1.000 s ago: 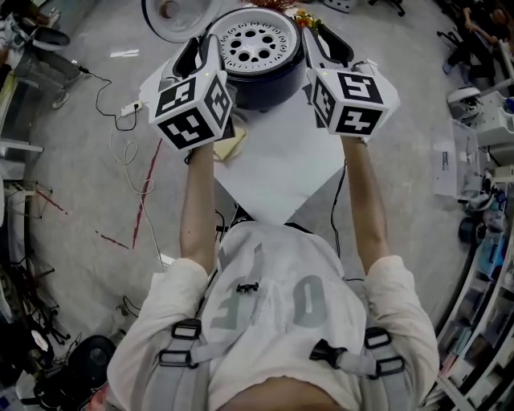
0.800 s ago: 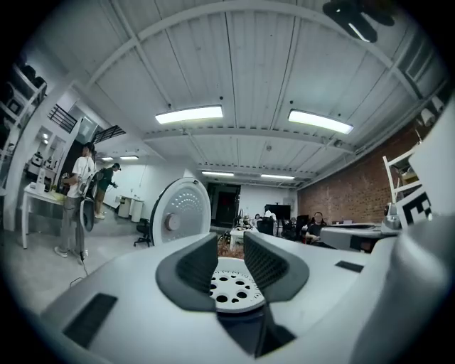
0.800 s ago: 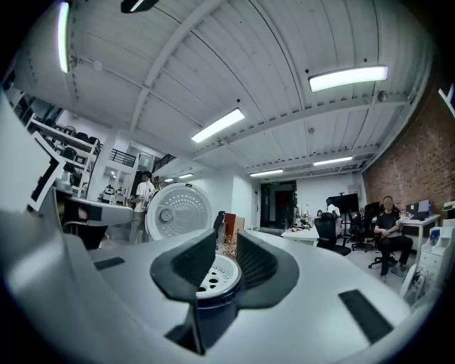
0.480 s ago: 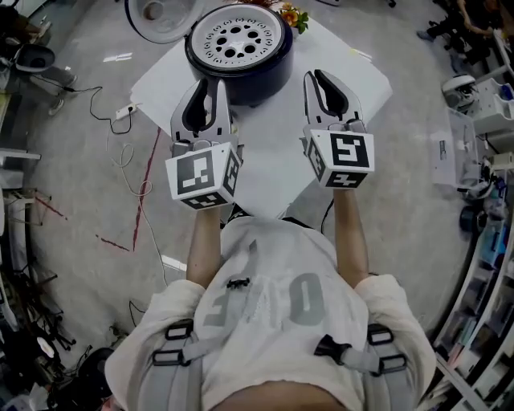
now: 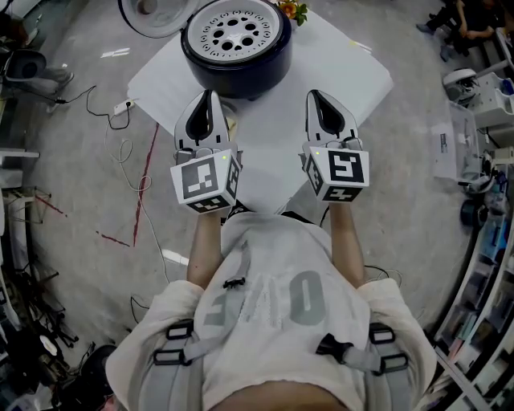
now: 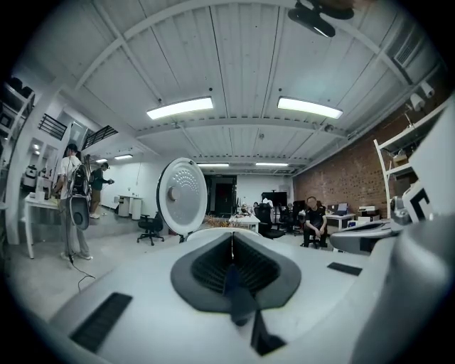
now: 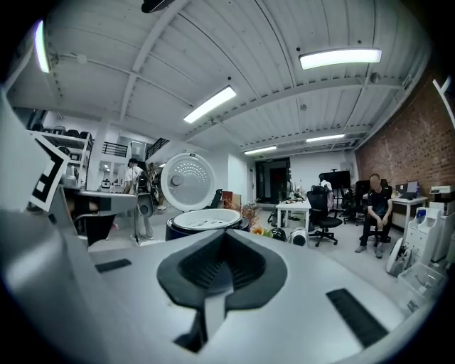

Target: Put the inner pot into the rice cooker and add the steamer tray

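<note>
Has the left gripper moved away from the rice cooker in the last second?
Yes. The left gripper has drawn back from beside the rice cooker toward the person, and now sits shut over the white table.

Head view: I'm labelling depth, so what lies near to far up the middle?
Person's shirt → left gripper and right gripper, side by side → rice cooker holding the steamer tray.

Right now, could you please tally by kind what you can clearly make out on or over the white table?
Rice cooker: 1
Steamer tray, in the cooker: 1
Flower bunch: 1
Claws, left claw and right claw, both shut and empty: 2
Total: 5
</note>
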A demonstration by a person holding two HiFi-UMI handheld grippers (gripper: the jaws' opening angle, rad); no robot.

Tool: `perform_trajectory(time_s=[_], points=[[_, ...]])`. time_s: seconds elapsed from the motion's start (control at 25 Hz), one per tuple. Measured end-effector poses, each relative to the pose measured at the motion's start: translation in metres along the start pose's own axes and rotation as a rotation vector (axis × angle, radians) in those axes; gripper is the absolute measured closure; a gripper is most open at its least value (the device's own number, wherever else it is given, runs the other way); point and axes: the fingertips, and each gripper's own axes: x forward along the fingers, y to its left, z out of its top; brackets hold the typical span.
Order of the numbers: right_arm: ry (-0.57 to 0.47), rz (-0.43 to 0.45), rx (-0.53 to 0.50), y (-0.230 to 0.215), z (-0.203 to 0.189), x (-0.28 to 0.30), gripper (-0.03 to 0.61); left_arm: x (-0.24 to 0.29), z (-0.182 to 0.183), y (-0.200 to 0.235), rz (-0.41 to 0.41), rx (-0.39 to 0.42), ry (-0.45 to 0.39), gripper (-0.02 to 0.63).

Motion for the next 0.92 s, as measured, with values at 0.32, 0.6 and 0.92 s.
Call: perform_trajectory(time_s=[0.32,0.6,0.92], points=[[0.003,0.006,0.01,0.001,0.001,0.004,0.569,0.003,-0.002,0.007,0.003,-0.001,0.017,0.592],[0.007,0.006,-0.011,-0.003,0.002,0.006,0.569,0.003,-0.006,0.017,0.022,-0.01,0.029,0.592],[0.009,-0.002,-0.011,-0.01,0.003,0.01,0.569,0.004,-0.011,0.024,0.041,-0.002,0.046,0.592]])
